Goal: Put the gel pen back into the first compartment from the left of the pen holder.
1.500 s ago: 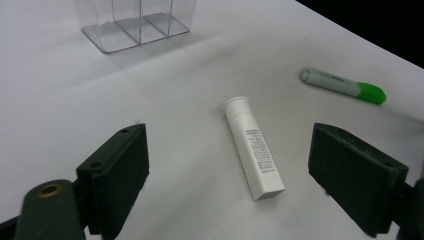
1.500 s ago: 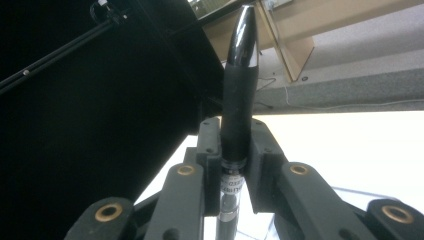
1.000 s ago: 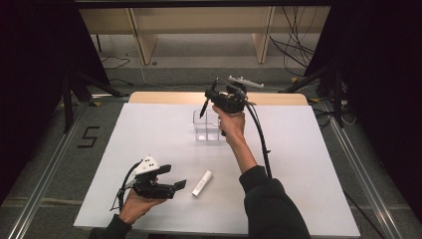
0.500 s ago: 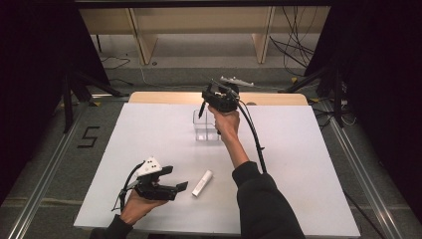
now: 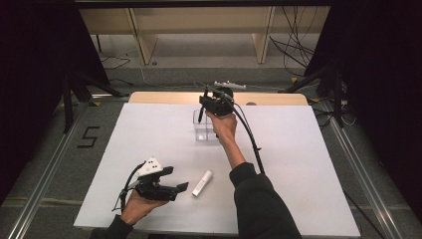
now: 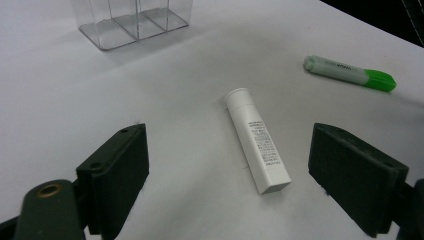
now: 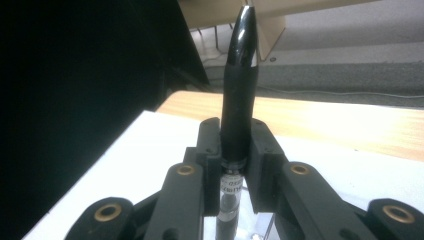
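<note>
My right gripper (image 5: 205, 103) hangs above the clear divided organiser (image 5: 205, 133) at the far middle of the white table and is shut on a black pen (image 5: 200, 114). The pen points down toward the organiser's left side. In the right gripper view the pen (image 7: 240, 85) stands clamped between my right gripper (image 7: 236, 140) jaws, with the organiser's rim (image 7: 262, 227) below. My left gripper (image 5: 178, 179) rests open near the front edge, facing a white tube (image 5: 202, 182). In the left gripper view the tube (image 6: 257, 141) lies flat ahead of my left gripper (image 6: 230, 150), untouched.
A green highlighter (image 6: 351, 73) lies on the table beyond the tube. The organiser (image 6: 132, 20) stands farther off. The white table top (image 5: 308, 164) ends in a wooden strip (image 5: 164, 97) at the back. Cables and shelf legs are on the floor behind.
My right hand has carried the pen a little to the left and lower, over the organiser. The left gripper and the tube have stayed put.
</note>
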Action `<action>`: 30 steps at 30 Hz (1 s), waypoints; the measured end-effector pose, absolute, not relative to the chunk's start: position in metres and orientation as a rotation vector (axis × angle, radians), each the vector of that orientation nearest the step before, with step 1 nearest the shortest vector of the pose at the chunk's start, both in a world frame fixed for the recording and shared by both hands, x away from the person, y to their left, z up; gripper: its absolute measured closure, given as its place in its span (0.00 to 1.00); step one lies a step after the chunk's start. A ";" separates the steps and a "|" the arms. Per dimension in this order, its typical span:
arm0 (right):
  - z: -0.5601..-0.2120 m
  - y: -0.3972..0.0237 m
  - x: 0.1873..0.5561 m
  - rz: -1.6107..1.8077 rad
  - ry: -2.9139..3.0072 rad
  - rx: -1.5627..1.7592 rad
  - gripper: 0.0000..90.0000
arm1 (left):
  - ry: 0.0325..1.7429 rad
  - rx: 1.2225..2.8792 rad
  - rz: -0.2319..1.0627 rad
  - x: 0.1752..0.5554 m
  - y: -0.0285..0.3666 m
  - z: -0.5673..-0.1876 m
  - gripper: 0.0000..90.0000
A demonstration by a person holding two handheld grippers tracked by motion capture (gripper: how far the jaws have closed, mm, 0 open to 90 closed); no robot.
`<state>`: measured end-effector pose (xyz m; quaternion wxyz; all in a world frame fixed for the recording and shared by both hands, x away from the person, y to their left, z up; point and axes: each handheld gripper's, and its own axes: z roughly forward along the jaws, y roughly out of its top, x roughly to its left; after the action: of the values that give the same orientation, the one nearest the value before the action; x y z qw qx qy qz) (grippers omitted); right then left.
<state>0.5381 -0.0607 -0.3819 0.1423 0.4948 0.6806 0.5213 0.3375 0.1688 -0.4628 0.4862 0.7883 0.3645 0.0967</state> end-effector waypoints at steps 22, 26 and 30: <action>-0.367 -0.078 0.528 1.467 2.012 1.398 0.47 | 0.889 1.918 0.232 0.337 0.169 -0.462 0.18; -0.358 -0.092 0.514 1.414 2.050 1.310 0.44 | 0.895 1.905 0.233 0.339 0.172 -0.461 0.18; -0.357 -0.107 0.501 1.352 2.125 1.275 0.38 | 0.912 1.883 0.239 0.341 0.176 -0.460 0.18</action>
<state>0.5015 -0.1068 -0.3572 0.1588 0.4460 0.7432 0.4728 0.3412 0.1764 -0.4595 0.4952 0.7769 0.3762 0.0985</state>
